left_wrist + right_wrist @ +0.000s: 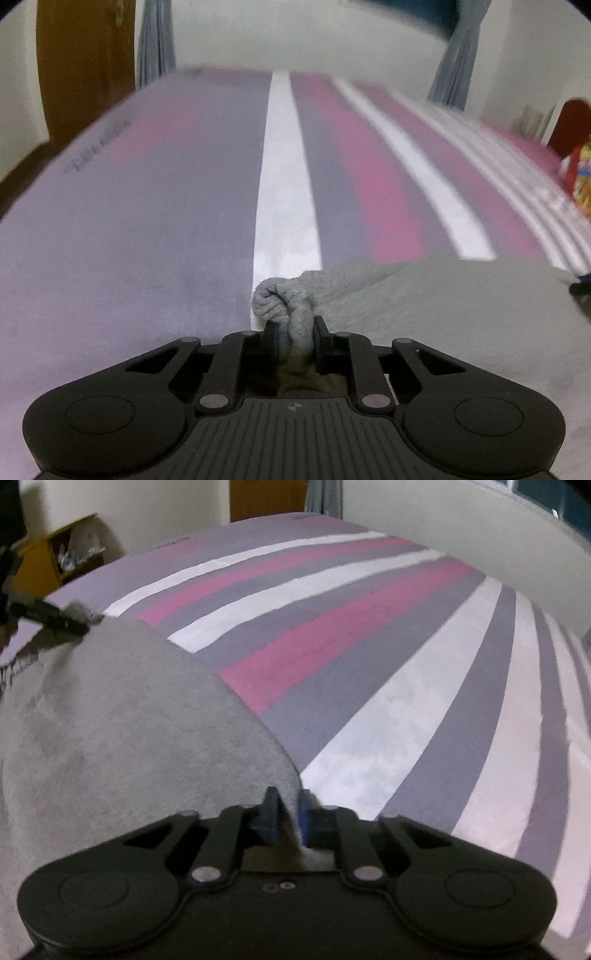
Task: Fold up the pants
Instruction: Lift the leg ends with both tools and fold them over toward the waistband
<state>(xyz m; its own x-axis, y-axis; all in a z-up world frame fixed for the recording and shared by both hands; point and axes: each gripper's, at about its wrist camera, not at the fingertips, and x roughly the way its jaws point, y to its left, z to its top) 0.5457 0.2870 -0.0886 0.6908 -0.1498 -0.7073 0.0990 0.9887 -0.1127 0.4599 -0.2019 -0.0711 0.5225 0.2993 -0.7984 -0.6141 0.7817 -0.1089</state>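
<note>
Left wrist view: a striped bed fills the frame, grey pants lie at lower right, and the left gripper clamps a bunched corner. Right wrist view: the right gripper pinches the pants' edge at lower centre.

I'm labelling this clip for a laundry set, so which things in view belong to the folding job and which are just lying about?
Belongs to the job:
- grey pants
- left claw, shut on a bunched corner
- right claw, shut on the pants' edge
- striped bedspread, the work surface

Just lying about:
- yellow shelf unit
- grey curtains
- colourful package
- wooden door
</note>
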